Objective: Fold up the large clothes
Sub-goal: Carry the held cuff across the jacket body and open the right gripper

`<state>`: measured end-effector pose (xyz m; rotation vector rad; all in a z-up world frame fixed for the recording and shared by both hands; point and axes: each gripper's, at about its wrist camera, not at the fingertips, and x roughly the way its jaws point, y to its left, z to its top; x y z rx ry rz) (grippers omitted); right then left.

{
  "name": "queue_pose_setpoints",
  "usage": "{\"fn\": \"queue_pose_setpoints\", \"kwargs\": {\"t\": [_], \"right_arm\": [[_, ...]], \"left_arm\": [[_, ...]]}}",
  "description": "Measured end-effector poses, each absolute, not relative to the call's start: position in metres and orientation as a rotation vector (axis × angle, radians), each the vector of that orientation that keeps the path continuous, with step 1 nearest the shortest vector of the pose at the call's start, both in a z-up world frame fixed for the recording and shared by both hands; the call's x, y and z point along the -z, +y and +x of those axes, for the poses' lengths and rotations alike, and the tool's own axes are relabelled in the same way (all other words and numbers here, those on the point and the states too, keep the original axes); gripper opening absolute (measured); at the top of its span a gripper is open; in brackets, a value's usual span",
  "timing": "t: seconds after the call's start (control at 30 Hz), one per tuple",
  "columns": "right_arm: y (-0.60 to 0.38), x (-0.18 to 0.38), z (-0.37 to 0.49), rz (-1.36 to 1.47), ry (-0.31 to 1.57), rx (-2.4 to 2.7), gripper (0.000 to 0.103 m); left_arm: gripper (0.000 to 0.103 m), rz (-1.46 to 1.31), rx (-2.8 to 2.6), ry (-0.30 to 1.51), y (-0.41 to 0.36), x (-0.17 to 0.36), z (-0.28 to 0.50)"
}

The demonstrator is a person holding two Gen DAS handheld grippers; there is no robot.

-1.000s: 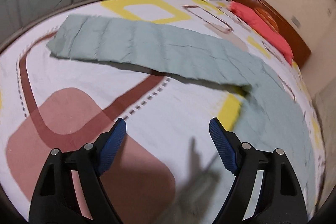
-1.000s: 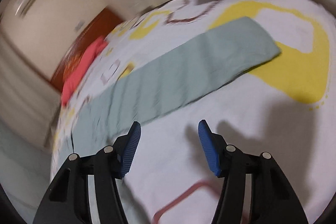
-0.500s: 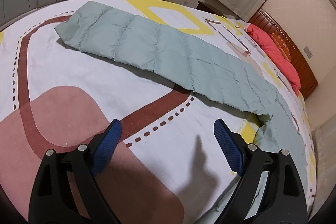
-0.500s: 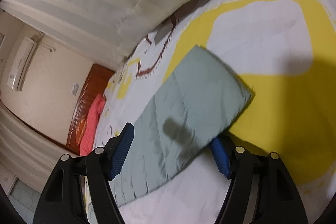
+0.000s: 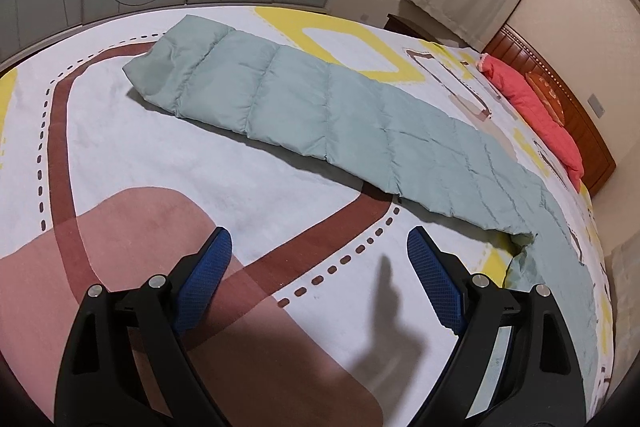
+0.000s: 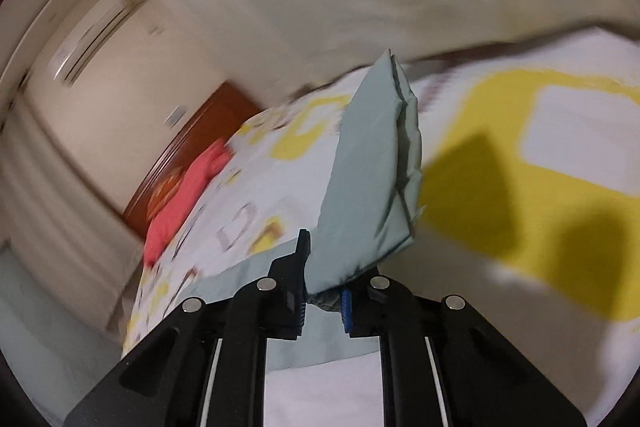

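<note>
Green quilted garment [image 5: 340, 119] stretches across the bed [image 5: 240, 195]; soft, puffy, probably light. Right gripper [image 6: 323, 301] pinches its lifted end; left gripper [image 5: 320, 267] hangs open, empty.

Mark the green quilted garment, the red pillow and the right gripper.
green quilted garment [image 5: 328, 107]: left wrist view, mid panel.
red pillow [image 5: 536, 109]: left wrist view, centre.
right gripper [image 6: 322, 301]: right wrist view, between fingertips, clamping the garment.

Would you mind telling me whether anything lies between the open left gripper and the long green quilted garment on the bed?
Nothing visible does. Between the left gripper and the green quilted garment there is only bare patterned bedspread, with a shadow across it. The red pillow sits far off at the headboard.
</note>
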<state>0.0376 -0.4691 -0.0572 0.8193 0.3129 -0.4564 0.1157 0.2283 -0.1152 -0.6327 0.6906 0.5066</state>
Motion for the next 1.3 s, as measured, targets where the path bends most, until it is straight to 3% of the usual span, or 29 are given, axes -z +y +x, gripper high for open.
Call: {"fn": "queue_pose_setpoints", "kwargs": {"t": [0.27,0.7,1.3], "right_arm": [[-0.355,0.031,0.128,0.602,0.460,0.274,0.013],[-0.200,0.054,0.250,0.446,0.665,0.004,0.013],[-0.074,0.087,0.287,0.304,0.838,-0.196,0.013]], "left_arm": [[0.089,-0.611,-0.510,0.683,0.233,0.119,0.118],[0.095,-0.553,-0.514,0.688,0.226,0.126,0.123],[0.098,-0.564,-0.499,0.674,0.225,0.128,0.121]]}}
